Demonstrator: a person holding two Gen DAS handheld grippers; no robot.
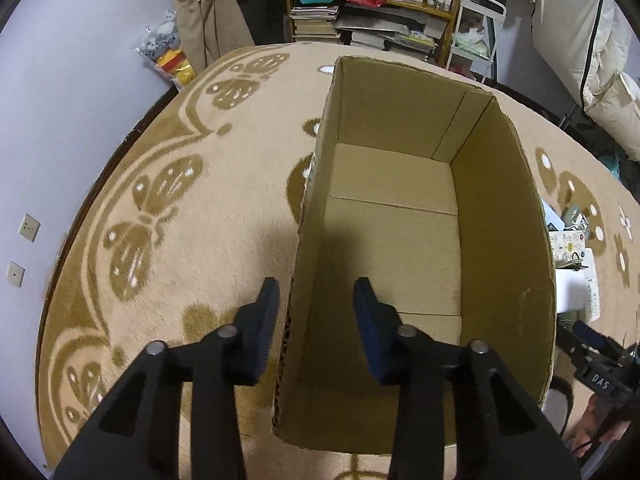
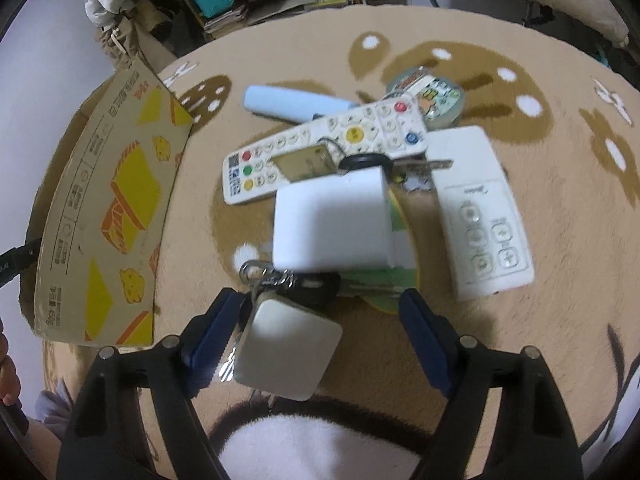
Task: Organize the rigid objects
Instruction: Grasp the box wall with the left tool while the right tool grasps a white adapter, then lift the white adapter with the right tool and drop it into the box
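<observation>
An open cardboard box (image 1: 400,216) stands empty on the beige patterned blanket (image 1: 200,240). My left gripper (image 1: 316,284) is open and straddles the box's near left wall. In the right wrist view a pile lies beside the box (image 2: 112,208): a white button remote (image 2: 320,148), a white flat remote (image 2: 480,216), a white block (image 2: 332,224), a pale blue case (image 2: 288,104), a round tin (image 2: 436,96) and keys with a black fob (image 2: 312,284). My right gripper (image 2: 320,300) is open over the keys. A square white tag (image 2: 286,356) lies between its fingers.
Shelves with books and bags (image 1: 360,12) stand behind the blanket, and a plush toy bag (image 1: 168,52) sits at the back left. Part of the pile (image 1: 572,248) shows right of the box. A person's hand (image 2: 8,376) is at the left edge.
</observation>
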